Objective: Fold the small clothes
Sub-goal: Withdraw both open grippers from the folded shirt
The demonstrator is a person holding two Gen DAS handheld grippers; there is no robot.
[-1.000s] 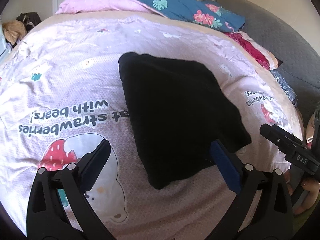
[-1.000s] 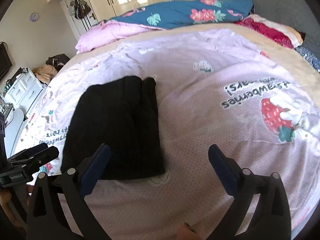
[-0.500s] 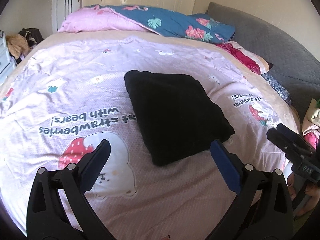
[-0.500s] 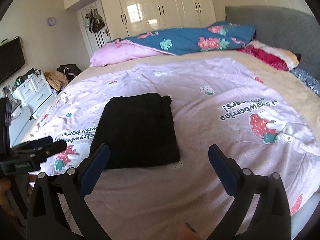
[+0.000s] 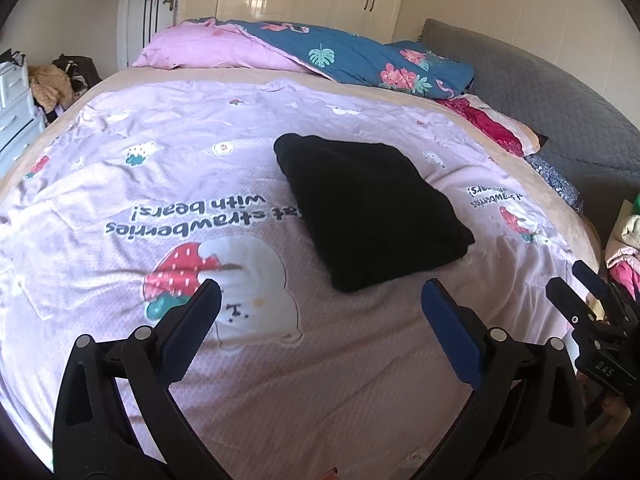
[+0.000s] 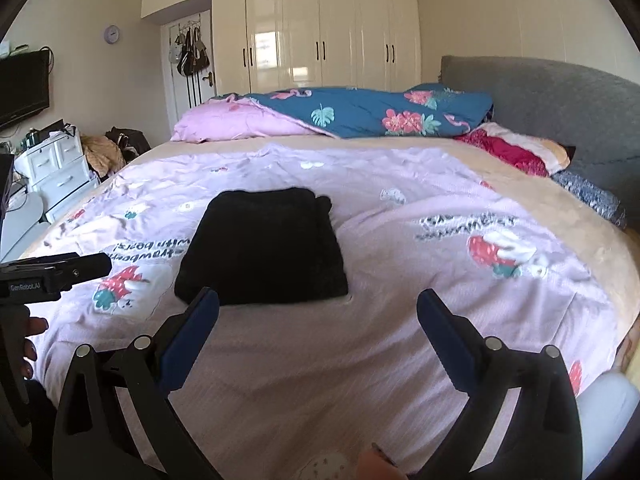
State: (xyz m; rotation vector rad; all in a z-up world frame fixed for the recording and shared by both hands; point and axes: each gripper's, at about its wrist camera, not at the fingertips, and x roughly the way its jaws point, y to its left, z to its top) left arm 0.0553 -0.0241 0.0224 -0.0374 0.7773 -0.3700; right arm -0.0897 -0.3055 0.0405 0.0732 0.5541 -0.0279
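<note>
Cream wardrobes (image 6: 320, 36), grey headboard (image 6: 560, 108), white drawers (image 6: 60, 172), sunlit bedroom

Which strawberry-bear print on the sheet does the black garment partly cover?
The strawberry-bear print with the big slogan: the black folded garment hides the start of its lettering. The smaller print lies clear beside it.

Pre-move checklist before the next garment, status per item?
1. Left tongs open and empty: ok.
2. Right tongs open and empty: ok.
3. Black garment folded into a compact rectangle: ok.
4. Garment resting flat on the pink bedspread, apart from both tongs: ok.
5. Next garment within reach: cannot tell; only a clothes pile shows at the left view's edge.
</note>
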